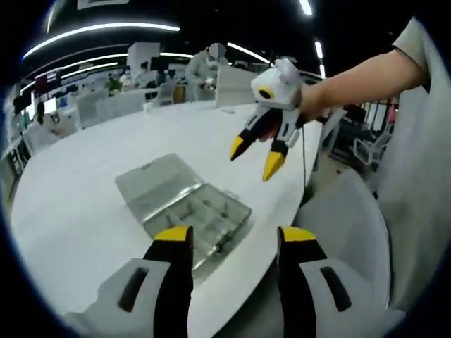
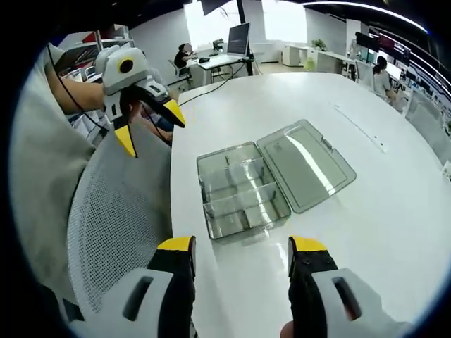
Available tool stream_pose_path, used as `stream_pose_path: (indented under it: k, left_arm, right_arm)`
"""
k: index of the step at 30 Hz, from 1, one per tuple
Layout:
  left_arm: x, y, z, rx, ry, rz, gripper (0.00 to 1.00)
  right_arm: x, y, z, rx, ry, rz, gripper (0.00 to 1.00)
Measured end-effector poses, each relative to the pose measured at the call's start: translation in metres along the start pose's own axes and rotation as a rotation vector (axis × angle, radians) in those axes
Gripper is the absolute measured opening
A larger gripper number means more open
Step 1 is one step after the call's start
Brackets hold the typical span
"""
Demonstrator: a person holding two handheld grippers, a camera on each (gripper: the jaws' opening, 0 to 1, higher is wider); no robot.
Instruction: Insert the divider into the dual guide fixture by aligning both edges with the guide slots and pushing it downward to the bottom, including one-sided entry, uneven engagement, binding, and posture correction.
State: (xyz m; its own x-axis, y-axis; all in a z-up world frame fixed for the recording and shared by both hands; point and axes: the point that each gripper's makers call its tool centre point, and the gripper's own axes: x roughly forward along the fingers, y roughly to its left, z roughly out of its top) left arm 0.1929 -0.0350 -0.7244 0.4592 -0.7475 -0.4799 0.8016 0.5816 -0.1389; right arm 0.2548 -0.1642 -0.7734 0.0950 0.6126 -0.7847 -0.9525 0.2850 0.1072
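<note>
A clear plastic compartment box (image 2: 243,190) lies open on the white desk (image 2: 394,211), its hinged lid (image 2: 305,164) folded flat beside the tray part. In the right gripper view the tray shows several thin clear dividers (image 2: 237,192) standing across it, splitting it into compartments; whether any of them is only partly seated cannot be told. The box sits near the desk's curved edge, and a grey mesh chair (image 2: 116,218) stands just off that edge.

The right gripper (image 2: 243,248) hangs above the desk short of the box, its yellow-tipped jaws spread apart with nothing between them. In the left gripper view the same gripper (image 1: 255,156) appears held up in the air by a bare forearm (image 1: 359,77), well above the desk, jaws parted and empty.

The left gripper (image 1: 236,236) is also clear of the box (image 1: 187,204), its jaws wide apart and holding nothing, with the near corner of the tray showing between the tips. In the right gripper view it (image 2: 151,127) is raised over the chair, apart from the desk, tips parted.

Other desks, a monitor (image 2: 238,39) and seated people fill the office behind.
</note>
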Motion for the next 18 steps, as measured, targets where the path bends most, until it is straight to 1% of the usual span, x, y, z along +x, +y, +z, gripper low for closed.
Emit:
stream_pose_path:
  k: [11, 18]
  left_arm:
    - [-0.001, -0.002, 0.000, -0.001, -0.002, -0.002, 0.46]
    - [-0.001, -0.002, -0.003, -0.009, 0.005, -0.004, 0.47]
  right_arm:
    - [0.014, -0.011, -0.015, -0.007, 0.051, -0.008, 0.47]
    - [0.022, -0.019, -0.024, -0.038, 0.094, -0.013, 0.45]
